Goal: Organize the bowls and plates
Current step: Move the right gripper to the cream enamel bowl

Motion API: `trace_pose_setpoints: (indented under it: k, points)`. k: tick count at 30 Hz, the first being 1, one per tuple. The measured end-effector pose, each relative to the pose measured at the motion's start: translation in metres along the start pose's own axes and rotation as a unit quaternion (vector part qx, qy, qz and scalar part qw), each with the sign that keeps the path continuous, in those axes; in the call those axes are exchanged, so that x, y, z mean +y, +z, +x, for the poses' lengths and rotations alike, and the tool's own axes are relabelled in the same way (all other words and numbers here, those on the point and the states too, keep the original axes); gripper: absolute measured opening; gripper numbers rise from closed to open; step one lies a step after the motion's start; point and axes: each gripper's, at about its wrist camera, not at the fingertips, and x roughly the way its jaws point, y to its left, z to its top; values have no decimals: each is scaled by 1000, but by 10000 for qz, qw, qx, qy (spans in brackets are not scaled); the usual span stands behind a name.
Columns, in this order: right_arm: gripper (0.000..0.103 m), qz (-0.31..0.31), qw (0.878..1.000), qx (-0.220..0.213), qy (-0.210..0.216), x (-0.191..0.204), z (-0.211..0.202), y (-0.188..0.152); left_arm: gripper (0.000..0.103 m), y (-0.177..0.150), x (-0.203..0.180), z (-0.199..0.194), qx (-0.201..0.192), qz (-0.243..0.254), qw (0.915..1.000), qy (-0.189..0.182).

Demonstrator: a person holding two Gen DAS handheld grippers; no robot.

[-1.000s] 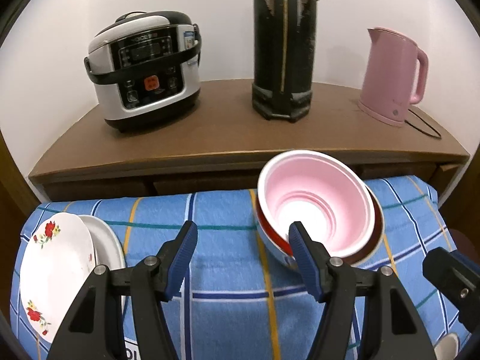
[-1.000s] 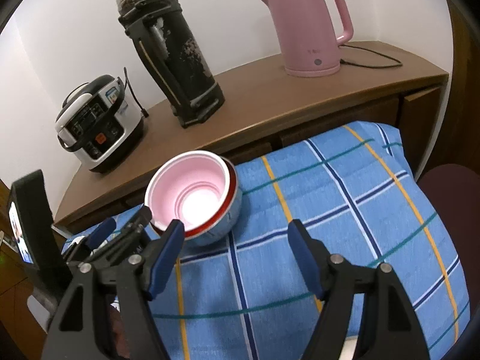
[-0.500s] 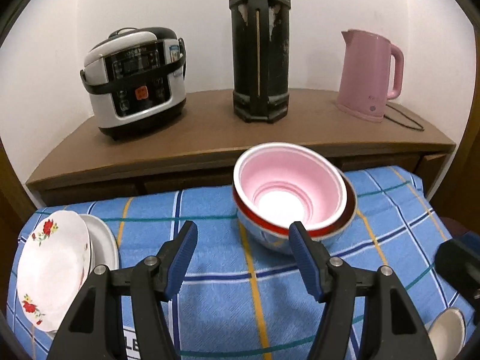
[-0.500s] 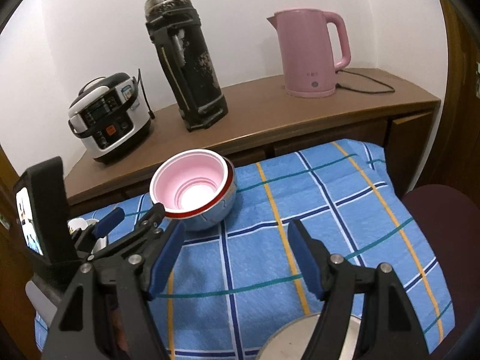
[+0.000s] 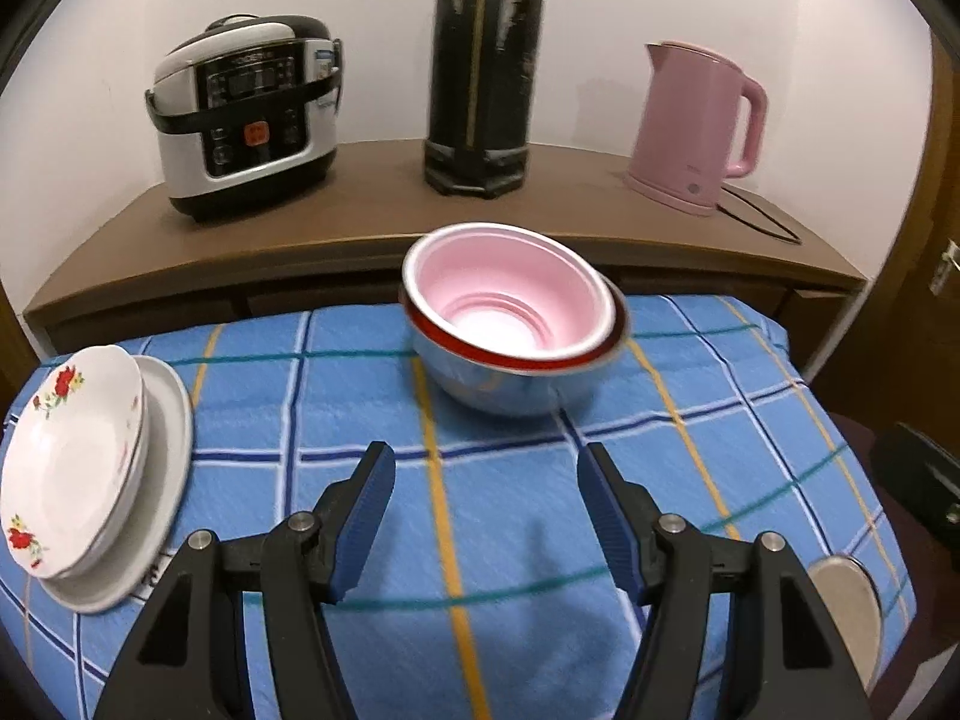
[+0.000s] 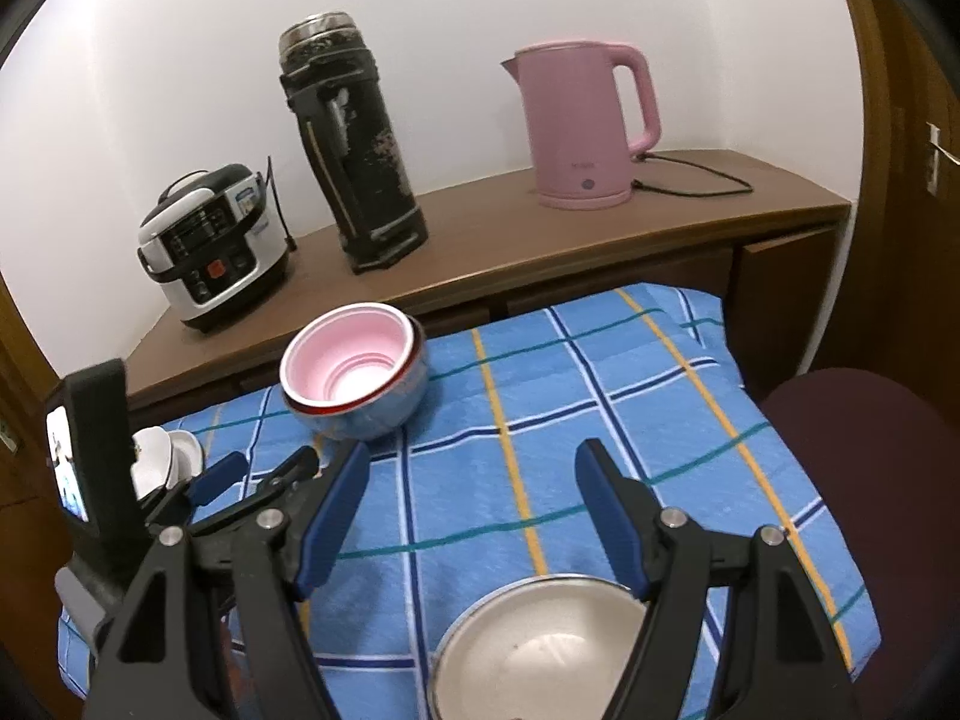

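A pink bowl [image 5: 510,300] sits nested in a red-rimmed metal bowl [image 5: 498,387] at the far middle of the blue checked cloth [image 5: 528,516]; the pair also shows in the right wrist view [image 6: 354,369]. A flowered white plate [image 5: 72,450] lies on a plain white plate [image 5: 165,432] at the left. A steel bowl [image 6: 540,654] lies just under my right gripper [image 6: 474,480], which is open and empty. My left gripper [image 5: 486,480] is open and empty, well back from the nested bowls.
A wooden sideboard [image 5: 372,210] behind the table carries a rice cooker [image 5: 246,114], a black thermos [image 5: 480,66] and a pink kettle [image 5: 696,126] with its cord. A dark red chair seat [image 6: 864,450] stands at the table's right edge.
Both grippers have drawn back from the nested bowls, which now look farther off. The steel bowl has come further into the right wrist view. The left jaws let go of the bowl rim.
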Motion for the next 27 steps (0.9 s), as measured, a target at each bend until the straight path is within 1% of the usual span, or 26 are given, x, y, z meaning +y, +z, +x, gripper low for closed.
trace_pose_setpoints:
  k: [4, 7, 10, 14, 18, 20, 23, 25, 27]
  points:
    - [73, 35, 10000, -11, -8, -9, -5, -5, 66, -6, -13, -10, -35, 146, 9999, -52]
    - [73, 48, 10000, -37, 10, -18, -10, -8, 66, -10, -22, -15, 46, 175, 9996, -196]
    - [73, 73, 9999, -80, 13, -28, -17, -13, 66, -13, -29, -19, 78, 263, 9993, -248]
    - [72, 185, 9997, -143, -39, -53, -31, -23, 66, -20, -40, -24, 155, 396, 9985, -335]
    - [62, 292, 9995, -145, -54, -78, -41, -37, 65, -25, -51, -28, 177, 519, 9977, -404]
    - [60, 328, 9994, -72, -51, -87, -43, -45, 65, -27, -59, -33, 161, 629, 9969, -451]
    - [54, 472, 9988, 104, 110, -98, -42, -54, 65, -35, -68, -35, 299, 670, 9951, -658]
    - [48, 526, 9981, 245, 218, -103, -40, -62, 65, -39, -75, -35, 372, 766, 9939, -705]
    - [47, 493, 9977, 346, 314, -103, -38, -68, 65, -45, -81, -36, 393, 890, 9928, -704]
